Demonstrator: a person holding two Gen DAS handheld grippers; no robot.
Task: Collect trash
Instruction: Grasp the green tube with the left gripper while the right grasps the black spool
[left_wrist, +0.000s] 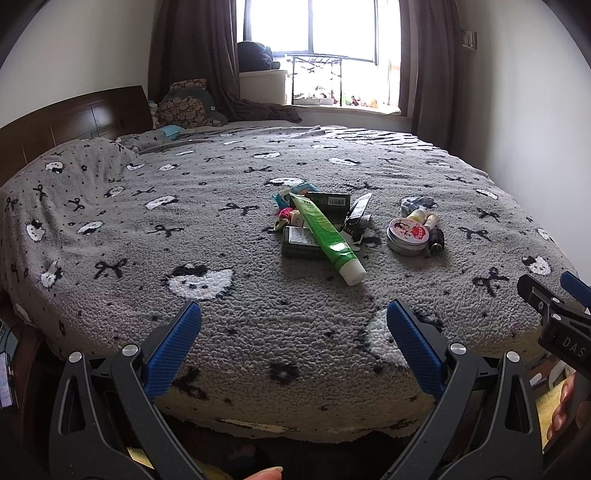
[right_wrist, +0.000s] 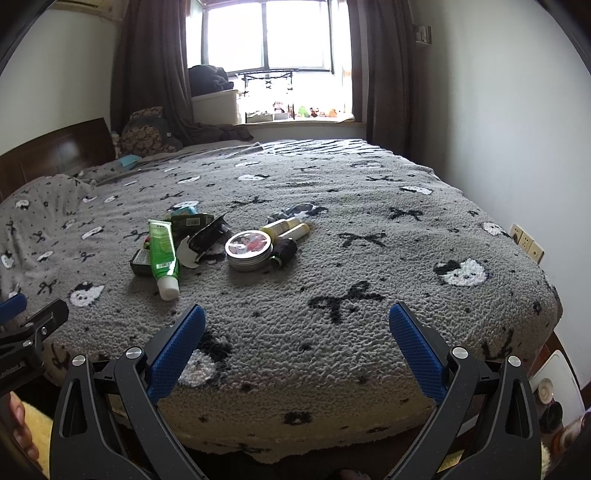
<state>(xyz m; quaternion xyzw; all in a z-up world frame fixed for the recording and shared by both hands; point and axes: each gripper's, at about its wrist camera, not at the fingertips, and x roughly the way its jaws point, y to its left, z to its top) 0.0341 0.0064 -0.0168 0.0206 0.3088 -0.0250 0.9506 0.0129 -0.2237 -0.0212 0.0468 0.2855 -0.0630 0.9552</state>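
While both grippers are hanging wide and empty at the near edge of the bed (left_wrist: 110, 229), nothing looks collected yet, and no bin is showing in either view. From the left gripper (left_wrist: 291, 325), the trash pile is lying at about twelve o'clock, well apart: a green tube (left_wrist: 325, 236) resting across dark boxes (left_wrist: 299, 245) and torn wrappers (left_wrist: 356, 218). From the right gripper (right_wrist: 295, 325), that pile is sitting near eleven o'clock, with a tin (right_wrist: 248, 250) and small bottles (right_wrist: 290, 227) just beside it; I judge the whole job is waiting.
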